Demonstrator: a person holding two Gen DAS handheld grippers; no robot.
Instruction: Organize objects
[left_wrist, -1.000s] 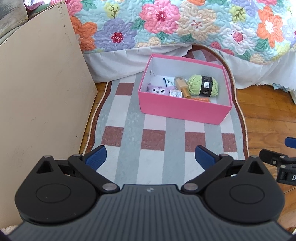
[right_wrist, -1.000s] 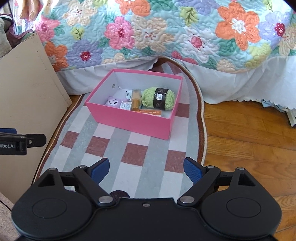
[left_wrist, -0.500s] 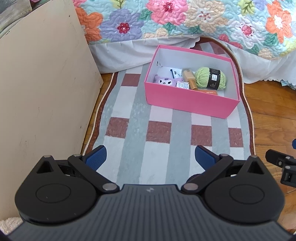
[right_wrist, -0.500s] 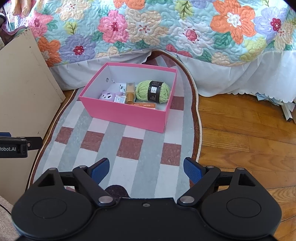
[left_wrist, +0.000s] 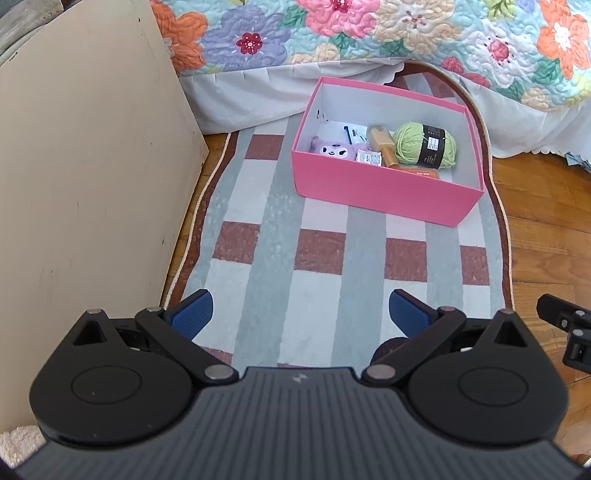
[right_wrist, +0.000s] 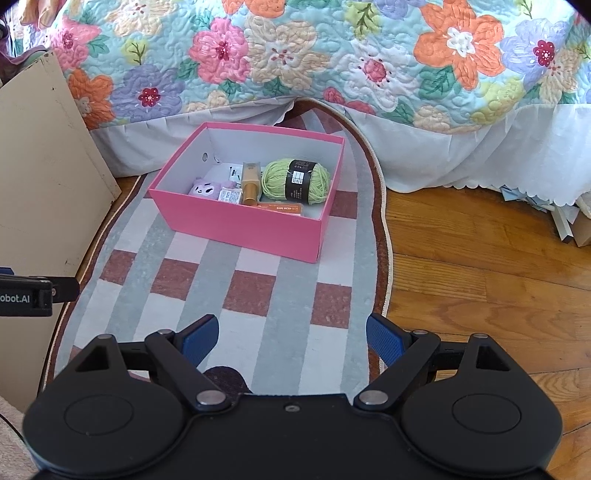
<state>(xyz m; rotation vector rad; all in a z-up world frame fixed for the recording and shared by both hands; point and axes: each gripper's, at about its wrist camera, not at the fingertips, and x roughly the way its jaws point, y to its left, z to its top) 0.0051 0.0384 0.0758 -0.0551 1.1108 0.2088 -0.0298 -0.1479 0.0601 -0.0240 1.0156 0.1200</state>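
At the left edge of both frames stands a beige board (left_wrist: 85, 177), leaning by the bed. Just right of it, low in each frame, the left gripper (left_wrist: 301, 314) and the right gripper (right_wrist: 291, 336) hang over the rug (left_wrist: 321, 269), jaws wide and empty. The pink box (right_wrist: 240, 225) sits at centre on the rug, well apart from both; inside, left to right, lie a purple plush (right_wrist: 203, 190), a gold bottle (right_wrist: 250, 184) and green yarn (right_wrist: 295, 180), with an orange pack (right_wrist: 282, 208) at the near wall. I see nothing loose on the rug, so the sorting looks finished or paused; any next move calls for a fresh target. Right of the rug is wood floor (right_wrist: 480, 266); a floral quilt (right_wrist: 332, 55) fills the top.
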